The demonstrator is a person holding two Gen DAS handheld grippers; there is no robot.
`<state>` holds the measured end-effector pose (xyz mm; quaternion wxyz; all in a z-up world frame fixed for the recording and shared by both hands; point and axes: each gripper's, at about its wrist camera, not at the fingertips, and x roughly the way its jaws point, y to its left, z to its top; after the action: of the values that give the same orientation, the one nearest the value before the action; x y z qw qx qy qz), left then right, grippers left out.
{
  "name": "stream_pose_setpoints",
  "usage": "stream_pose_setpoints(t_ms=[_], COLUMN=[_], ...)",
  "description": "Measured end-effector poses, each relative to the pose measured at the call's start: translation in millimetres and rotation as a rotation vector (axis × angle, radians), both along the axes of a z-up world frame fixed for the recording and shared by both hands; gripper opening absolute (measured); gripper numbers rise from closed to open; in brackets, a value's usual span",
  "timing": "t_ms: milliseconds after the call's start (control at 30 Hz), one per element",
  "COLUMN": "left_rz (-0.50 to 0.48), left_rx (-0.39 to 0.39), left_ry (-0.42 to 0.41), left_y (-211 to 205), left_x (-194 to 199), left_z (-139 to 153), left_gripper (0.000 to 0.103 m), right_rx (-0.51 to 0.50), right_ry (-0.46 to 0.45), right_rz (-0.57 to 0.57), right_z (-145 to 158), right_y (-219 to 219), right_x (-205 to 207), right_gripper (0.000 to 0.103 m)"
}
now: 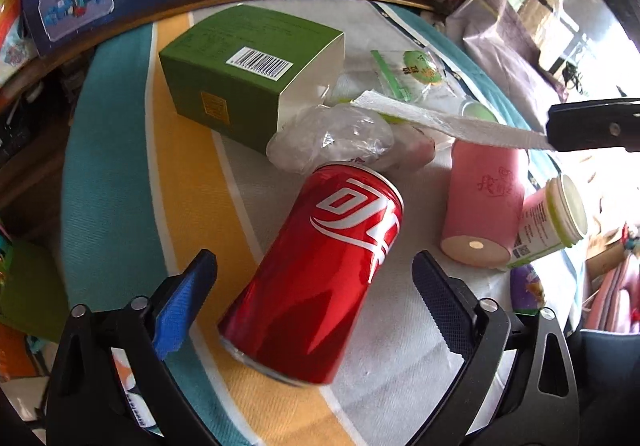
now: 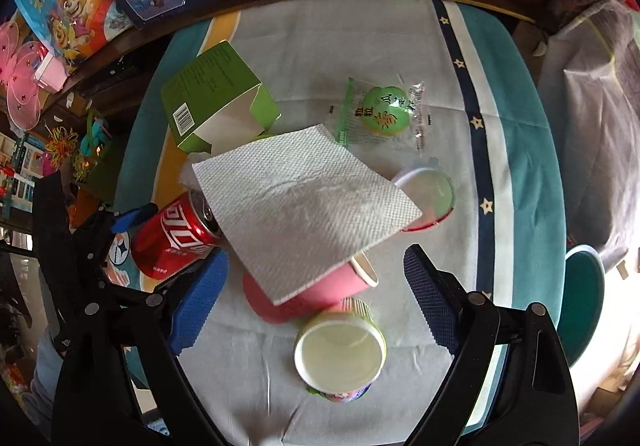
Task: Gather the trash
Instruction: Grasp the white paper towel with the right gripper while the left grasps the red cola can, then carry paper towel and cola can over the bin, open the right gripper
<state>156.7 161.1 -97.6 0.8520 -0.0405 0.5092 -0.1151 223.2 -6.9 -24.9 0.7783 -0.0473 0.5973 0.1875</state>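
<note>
My left gripper (image 1: 314,282) has its fingers spread wide on either side of the red cola can (image 1: 316,270), which lies on its side on the striped tablecloth (image 1: 120,150), untouched as far as I can tell. If I close off-centre, I judge the round can may roll or squirt out toward the crumpled plastic wrap (image 1: 332,138). My right gripper (image 2: 316,278) is open too, yet in the left view something dark pinches the paper towel (image 2: 304,206), so a tug could tip the pink cup (image 2: 316,298) or the yogurt cup (image 2: 340,358).
</note>
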Motion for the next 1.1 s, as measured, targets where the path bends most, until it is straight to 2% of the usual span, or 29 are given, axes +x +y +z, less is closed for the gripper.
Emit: stream_pose_setpoints(t_ms=[33,67,100,133,433,500,533,600,633,667,800,1100], left_rz=[0.003,0.005,0.006,0.012,0.059,0.065,0.069,0.080,0.084,0.087,0.086,0.136], left_rx=[-0.016,-0.027,-0.042,-0.041,-0.116,-0.118,-0.122,-0.133,-0.136,-0.139,-0.132,-0.153], left_ry=[0.007,0.013,0.016,0.012,0.023,0.022,0.023,0.024,0.024,0.023,0.011,-0.042], left_y=[1.5,2.1,3.1,3.4,4.7,4.1,4.5,5.8,6.1,5.6,1.4,5.2], left_x=[1.3,2.1,2.2,1.8,-3.4,-3.8,-3.9,-4.0,-4.0,-4.6,-6.4,-21.2], left_z=[-2.0,-3.4,-4.2,-3.7,-5.1,-5.5,-5.5,-5.4,-5.3,-4.6,-3.5,23.5], left_gripper=[0.076,0.068,0.055,0.052,0.051,0.051,0.051,0.052,0.051,0.051,0.051,0.051], right_rx=[-0.006,-0.014,-0.023,-0.030,-0.061,-0.051,-0.048,-0.041,-0.039,-0.036,-0.038,0.032], right_ry=[0.010,0.019,0.029,0.038,0.121,0.107,0.091,0.069,0.067,0.060,0.022,-0.085], right_rz=[-0.001,0.002,0.007,0.012,0.019,0.023,0.029,0.035,0.035,0.038,0.062,0.039], right_z=[-3.5,-7.6,-12.1,-16.6,-53.0,-55.1,-54.3,-51.8,-50.8,-49.5,-44.0,1.0], right_y=[3.2,5.7,7.7,9.6,16.6,17.4,17.9,18.2,18.0,17.8,18.1,4.3], right_x=[5.3,10.3,14.2,17.3,44.0,45.3,45.3,44.5,44.4,43.7,37.1,28.4], right_gripper=[0.085,0.085,0.085,0.085,0.085,0.083,0.080,0.049,0.044,0.031,0.011,0.008])
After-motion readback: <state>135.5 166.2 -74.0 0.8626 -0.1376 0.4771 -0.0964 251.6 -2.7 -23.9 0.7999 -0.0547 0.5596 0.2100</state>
